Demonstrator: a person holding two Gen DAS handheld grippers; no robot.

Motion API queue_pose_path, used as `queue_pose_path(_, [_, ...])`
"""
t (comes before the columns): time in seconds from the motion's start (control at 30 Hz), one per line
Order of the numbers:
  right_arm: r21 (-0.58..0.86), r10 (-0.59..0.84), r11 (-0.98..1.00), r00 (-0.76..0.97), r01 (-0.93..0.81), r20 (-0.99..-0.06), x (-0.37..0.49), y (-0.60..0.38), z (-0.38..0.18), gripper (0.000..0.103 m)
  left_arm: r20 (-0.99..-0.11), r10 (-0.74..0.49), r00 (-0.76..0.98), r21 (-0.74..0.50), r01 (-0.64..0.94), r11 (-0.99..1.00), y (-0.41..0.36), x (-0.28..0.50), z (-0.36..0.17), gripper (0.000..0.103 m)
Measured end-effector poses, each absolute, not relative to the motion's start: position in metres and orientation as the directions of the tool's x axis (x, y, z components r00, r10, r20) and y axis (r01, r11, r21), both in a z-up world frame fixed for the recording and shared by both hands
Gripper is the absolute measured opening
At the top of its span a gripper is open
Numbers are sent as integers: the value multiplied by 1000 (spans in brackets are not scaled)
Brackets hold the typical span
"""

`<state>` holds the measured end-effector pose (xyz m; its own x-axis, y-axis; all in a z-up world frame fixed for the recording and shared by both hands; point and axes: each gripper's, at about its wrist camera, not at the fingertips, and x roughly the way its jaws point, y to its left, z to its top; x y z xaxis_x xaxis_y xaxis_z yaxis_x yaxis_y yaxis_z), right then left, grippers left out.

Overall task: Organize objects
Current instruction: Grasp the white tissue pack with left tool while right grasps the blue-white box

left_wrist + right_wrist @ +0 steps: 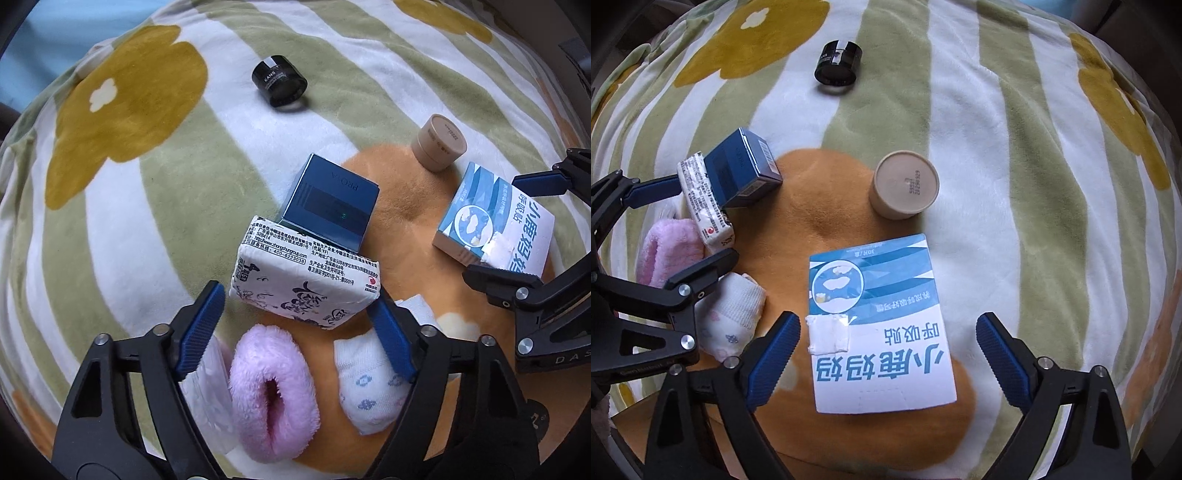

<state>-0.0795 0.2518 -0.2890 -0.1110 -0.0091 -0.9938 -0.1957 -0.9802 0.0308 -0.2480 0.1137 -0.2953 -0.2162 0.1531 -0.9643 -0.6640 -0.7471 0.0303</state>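
My left gripper (pixel 295 328) is open, its blue pads on either side of a white tissue pack (pixel 304 278) without touching it. A dark blue box (pixel 332 201) leans on the pack's far side. A pink fluffy band (pixel 275 391) and a white rolled sock (pixel 369 384) lie under the left gripper. My right gripper (pixel 886 347) is open around a blue and white box (pixel 875 321), its pads apart from the box's sides. A beige round jar (pixel 905 188) and a black jar (pixel 836 66) lie beyond.
Everything lies on a soft blanket (pixel 147 206) with green and white stripes and yellow and orange flowers. The left gripper shows in the right wrist view (pixel 683 229), close to the blue and white box's left.
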Motion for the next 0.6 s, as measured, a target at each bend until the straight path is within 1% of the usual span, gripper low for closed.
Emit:
queue_pose_path(0.03, [31,-11,-981,-106,-193,-994,-80,252,-291,87,-965,150,-215,33,-667,-744,114,-248,-297,65])
queue_pose_path(0.1, [40,-23,-981,-89,-189,-996,-80,253,-295,67,-964,154,-218,33,-670,-742,113,-247,-296,65])
queue_pose_path(0.33, [35,-17,-981,-96,-191,-995,-70,258,-289,65,-962,162,-222,32,-675,-737,110,-242,-289,65])
queue_pose_path(0.6, [42,-15,-977,-130,-209,-991,-49,268,-267,65,-953,185,-241,24,-665,-746,105,-237,-266,64])
